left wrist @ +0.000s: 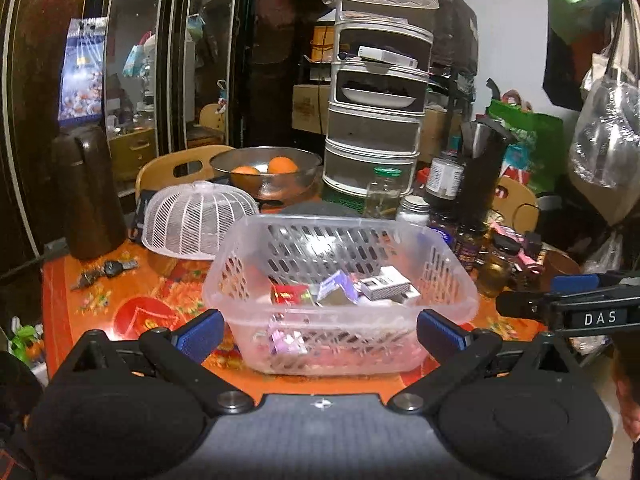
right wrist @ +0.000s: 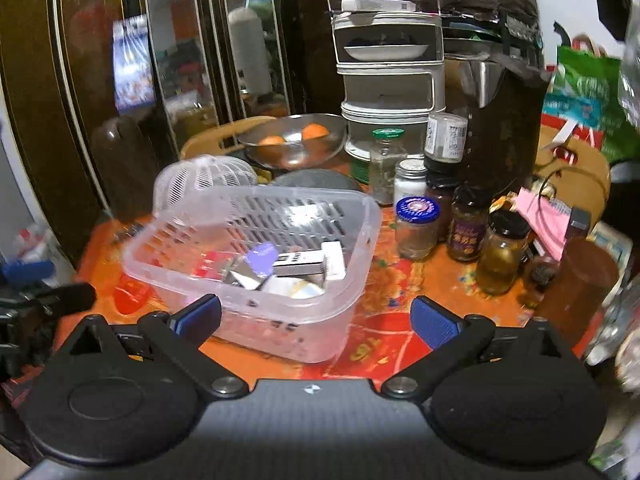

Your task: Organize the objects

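Jars crowd right of the basket, dome cover far left; keys show only in left view; both grippers gape wide, holding nothing

Left gripper jaws spread wide, empty, right gripper likewise — level, side by side

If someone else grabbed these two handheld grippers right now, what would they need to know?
Left gripper: jaws open, empty, facing the basket.
Right gripper: jaws open, empty, over the basket's near right corner.
Basket sits on the orange table and already holds several small boxes.
Left out: jars in a cluster right of the basket, keys to its left near the white mesh cover.
Likely next: gather the loose items; which ones belong in the basket is unclear.
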{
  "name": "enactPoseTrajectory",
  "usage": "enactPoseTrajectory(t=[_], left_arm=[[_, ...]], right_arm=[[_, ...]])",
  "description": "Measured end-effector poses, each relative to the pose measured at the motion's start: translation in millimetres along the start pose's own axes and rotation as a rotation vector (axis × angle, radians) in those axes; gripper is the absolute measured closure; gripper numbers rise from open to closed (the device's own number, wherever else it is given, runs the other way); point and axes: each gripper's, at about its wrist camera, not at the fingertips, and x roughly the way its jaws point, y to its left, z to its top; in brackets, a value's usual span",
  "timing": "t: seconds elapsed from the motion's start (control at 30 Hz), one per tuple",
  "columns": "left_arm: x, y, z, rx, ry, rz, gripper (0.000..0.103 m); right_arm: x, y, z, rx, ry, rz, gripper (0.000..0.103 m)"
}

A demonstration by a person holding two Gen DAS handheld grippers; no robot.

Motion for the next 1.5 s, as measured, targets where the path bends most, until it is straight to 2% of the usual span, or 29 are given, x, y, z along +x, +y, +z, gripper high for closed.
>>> enactPoseTrajectory(t=[0.13,0.33,1.5], left_arm=[[9.8,0.4,6.0,-0.015,0.016,-0.013,0.0],[12.6,-4.6,10.6,-0.014,0.012,-0.006,0.0],[12.6,-5.3,6.8,-0.006,0.017,0.011,0.0]], right_arm=[[8.1,-6.7,6.0,0.043,0.024,0.016,0.0],[12.3,-8.7,8.6,0.041,0.037,0.025,0.0],[7.2,-2.3,3.7,-0.009,0.006,0.033,0.0]])
